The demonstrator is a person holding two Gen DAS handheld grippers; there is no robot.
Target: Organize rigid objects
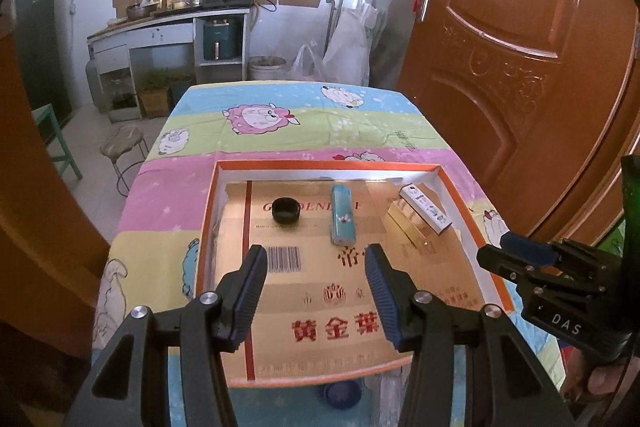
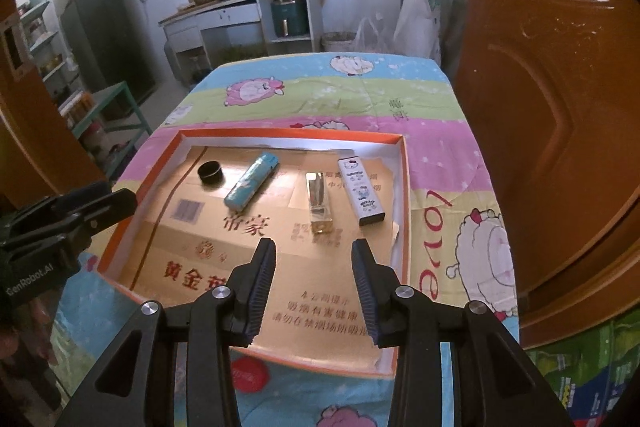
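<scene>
Your left gripper [image 1: 316, 283] and right gripper [image 2: 314, 277]: jaws wide, empty, above tray [image 2: 404, 187] on bench. Gold box [image 2: 319, 203] lies dead ahead of right jaws, long axis pointing away from you; right hand nearer. Turquoise lighter [image 1: 342, 215] sits ahead of left.

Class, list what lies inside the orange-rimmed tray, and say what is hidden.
Inside the orange-rimmed tray: a printed cardboard liner, black cap, teal lighter, gold box and white cartoon box. The liner covers the tray's floor, so that stays unseen.
</scene>
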